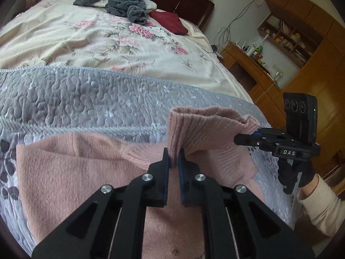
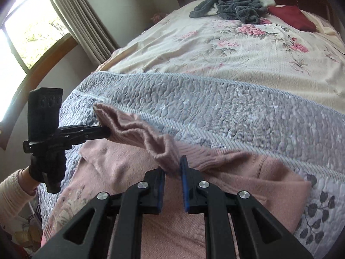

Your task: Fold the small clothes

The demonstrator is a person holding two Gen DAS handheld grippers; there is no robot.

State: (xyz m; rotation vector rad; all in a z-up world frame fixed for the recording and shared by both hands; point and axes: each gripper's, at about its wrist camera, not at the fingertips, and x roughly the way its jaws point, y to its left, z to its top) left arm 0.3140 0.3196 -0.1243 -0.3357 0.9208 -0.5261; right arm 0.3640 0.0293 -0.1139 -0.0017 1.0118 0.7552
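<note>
A: Nearest the foot edge of the bed, a pink knit garment [image 1: 71, 172] is laid flat on the grey quilted cover [image 1: 86, 99]. How is it gripped?

B: One end of its ribbed band is clamped in the left hand-held gripper [image 1: 174, 157], with cloth seen pinched between the blue-padded fingers [image 1: 166, 161]. The band is raised off the rest of the garment.

A: And the right hand-held gripper [image 2: 173, 166]?

B: Closed on the other end of the same band, as noted in the right wrist view; knit fabric is bunched between its fingers. From the left wrist view its tip [image 1: 248, 139] is seen buried in the cloth at the right side of the bed. The band is held sagging in loose folds between the two tools.

A: Hands recorded?

B: A black-gloved hand [image 1: 293, 174] with a cream sleeve [image 1: 321, 207] is seen on the right tool's handle. The left gloved hand [image 2: 47, 168] is seen likewise in the other view.

A: Farther up the bed?

B: Beyond the grey cover, a cream floral bedspread [image 1: 112, 43] is spread. Near the headboard edge a crumpled dark grey towel-like cloth [image 1: 125, 4] is heaped, and just beside it a dark red cloth [image 1: 170, 21] is laid.

A: Off the bed?

B: Wooden shelving [image 1: 301, 43] is noted past the right edge, a curtained window [image 2: 32, 32] past the left.
</note>
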